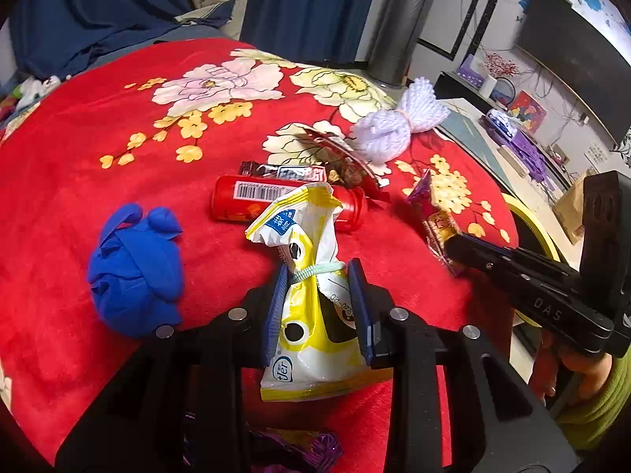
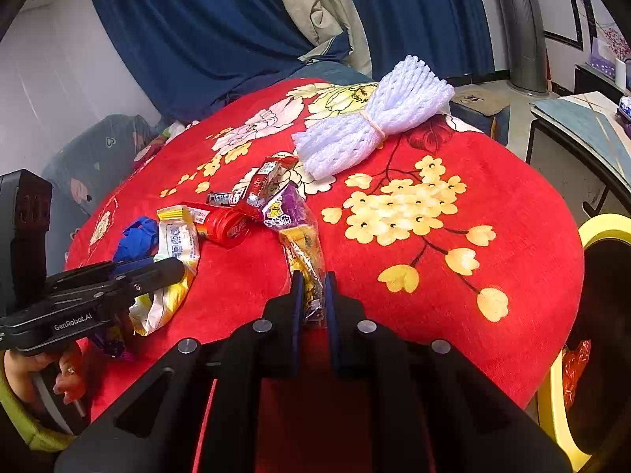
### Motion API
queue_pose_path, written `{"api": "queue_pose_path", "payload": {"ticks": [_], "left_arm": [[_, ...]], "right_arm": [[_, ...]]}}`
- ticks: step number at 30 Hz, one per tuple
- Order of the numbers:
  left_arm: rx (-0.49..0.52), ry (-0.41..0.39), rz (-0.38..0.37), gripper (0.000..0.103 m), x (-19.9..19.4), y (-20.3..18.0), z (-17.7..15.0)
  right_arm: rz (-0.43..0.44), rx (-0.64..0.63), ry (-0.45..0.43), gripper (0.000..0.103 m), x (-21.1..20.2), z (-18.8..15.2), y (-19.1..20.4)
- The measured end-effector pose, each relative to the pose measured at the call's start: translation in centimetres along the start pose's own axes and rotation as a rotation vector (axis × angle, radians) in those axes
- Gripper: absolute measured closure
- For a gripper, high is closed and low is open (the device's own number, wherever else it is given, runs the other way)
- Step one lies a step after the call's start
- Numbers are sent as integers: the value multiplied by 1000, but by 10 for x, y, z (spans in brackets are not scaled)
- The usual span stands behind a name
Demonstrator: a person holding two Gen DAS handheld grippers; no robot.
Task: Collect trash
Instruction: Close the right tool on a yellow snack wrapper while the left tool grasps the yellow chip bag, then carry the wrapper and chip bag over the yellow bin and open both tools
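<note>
My left gripper [image 1: 317, 307] is shut on a yellow and white snack bag [image 1: 311, 315] tied with a green band, on the red flowered blanket [image 1: 98, 197]. My right gripper [image 2: 313, 295] is shut on a purple and yellow wrapper [image 2: 299, 232]; the wrapper also shows in the left wrist view [image 1: 434, 216]. Loose trash lies beyond: a red bottle [image 1: 276, 201], a dark candy bar wrapper [image 1: 284, 171], a crumpled blue glove [image 1: 136, 272], a white foam net bundle [image 2: 370, 126]. The snack bag also shows in the right wrist view [image 2: 177, 244].
A yellow-rimmed bin [image 2: 603, 315] stands at the blanket's right edge, with orange plastic [image 2: 574, 366] by it. Blue curtains [image 2: 197, 31] hang behind. A low table [image 2: 583, 126] and a grey pole [image 2: 520, 23] stand at the right. Purple wrapper [image 1: 299, 449] lies under my left gripper.
</note>
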State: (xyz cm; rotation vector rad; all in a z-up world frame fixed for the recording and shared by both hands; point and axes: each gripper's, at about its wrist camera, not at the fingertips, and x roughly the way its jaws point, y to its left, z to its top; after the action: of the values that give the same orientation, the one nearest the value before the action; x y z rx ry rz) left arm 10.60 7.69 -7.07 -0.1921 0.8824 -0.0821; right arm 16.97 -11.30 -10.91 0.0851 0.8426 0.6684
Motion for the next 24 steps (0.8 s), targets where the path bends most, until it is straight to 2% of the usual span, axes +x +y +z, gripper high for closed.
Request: {"api": "queue_pose_path", "payload": {"ticks": [5, 16, 24], "left_arm": [[9, -43, -25, 79, -14, -6, 2], [22, -193, -77, 79, -58, -18, 17], [34, -231, -101, 79, -69, -31, 21]], "right_arm": [[1, 0, -16, 95, -8, 1, 2], [-6, -8, -59, 97, -24, 4, 7], [-16, -13, -111, 97, -44, 10, 5]]}}
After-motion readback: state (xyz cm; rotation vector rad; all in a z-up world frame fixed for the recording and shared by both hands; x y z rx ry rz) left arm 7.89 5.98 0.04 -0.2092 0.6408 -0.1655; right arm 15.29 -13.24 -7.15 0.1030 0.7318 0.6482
